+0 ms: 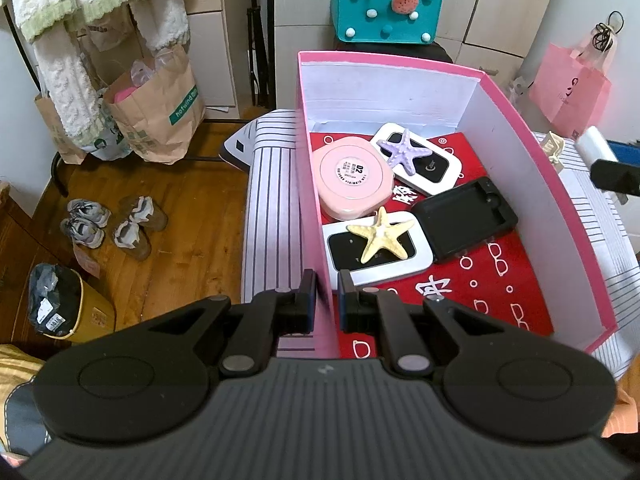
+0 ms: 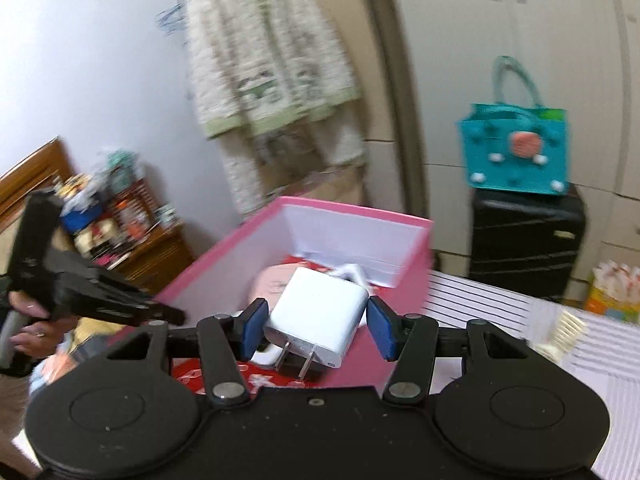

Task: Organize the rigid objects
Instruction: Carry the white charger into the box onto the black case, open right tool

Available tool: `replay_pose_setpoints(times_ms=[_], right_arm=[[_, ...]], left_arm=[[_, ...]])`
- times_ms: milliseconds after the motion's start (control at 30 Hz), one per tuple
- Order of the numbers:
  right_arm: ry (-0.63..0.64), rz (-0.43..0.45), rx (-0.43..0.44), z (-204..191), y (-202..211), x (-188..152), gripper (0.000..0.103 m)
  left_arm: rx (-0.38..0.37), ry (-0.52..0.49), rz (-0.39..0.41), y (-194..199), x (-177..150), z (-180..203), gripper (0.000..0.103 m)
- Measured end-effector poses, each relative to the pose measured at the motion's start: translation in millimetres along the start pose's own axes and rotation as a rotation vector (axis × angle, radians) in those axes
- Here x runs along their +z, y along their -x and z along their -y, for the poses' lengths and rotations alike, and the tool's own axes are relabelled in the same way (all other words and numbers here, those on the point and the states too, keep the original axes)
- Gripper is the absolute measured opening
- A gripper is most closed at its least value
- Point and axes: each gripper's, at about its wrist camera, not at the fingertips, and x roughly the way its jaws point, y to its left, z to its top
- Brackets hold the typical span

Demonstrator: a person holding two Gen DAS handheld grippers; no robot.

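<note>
A pink box (image 1: 400,58) with white inner walls stands on a striped cloth. On its red lining lie a pink round case (image 1: 354,178), a purple starfish (image 1: 404,152) on a white device, a yellow starfish (image 1: 380,236) on another white device, and a black case (image 1: 466,218). My left gripper (image 1: 326,292) is shut on the box's near left wall. My right gripper (image 2: 318,326) holds a white plug charger (image 2: 320,312) between its blue pads, prongs toward the camera, in the air over the pink box (image 2: 352,212). The right wrist view is blurred.
A teal felt bag (image 2: 516,152) sits on a black suitcase (image 2: 524,240) behind the box. A cream comb-like object (image 2: 560,332) lies on the striped cloth (image 1: 272,200) to the right. Paper bags (image 1: 156,108) and shoes (image 1: 112,224) are on the wooden floor at left.
</note>
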Motion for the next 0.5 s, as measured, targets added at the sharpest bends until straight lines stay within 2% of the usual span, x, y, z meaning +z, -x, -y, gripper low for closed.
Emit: replay_pose_setpoints(times_ms=[100, 167, 267, 500], right_arm=[[0.137, -0.051, 0.023, -24.3, -15.2, 7.2, 0.059], [0.241, -0.112, 0.017, -37.9, -33.0, 6.5, 0.059], [0.332, -0.224, 0.01, -48.4, -66.4, 3.0, 0.059], [0.424, -0.352, -0.053, -49.7, -110.2, -4.8, 0.059]], left_arm=[[0.001, -0.007, 0.003, 0.0, -0.9, 1.1, 0.01], [0.0, -0.006, 0.002, 0.4, -0.8, 0.0, 0.01], [0.0, -0.006, 0.003, 0.5, -0.8, -0.1, 0.01], [-0.009, 0.0, 0.006, -0.3, 0.2, 0.9, 0.01]])
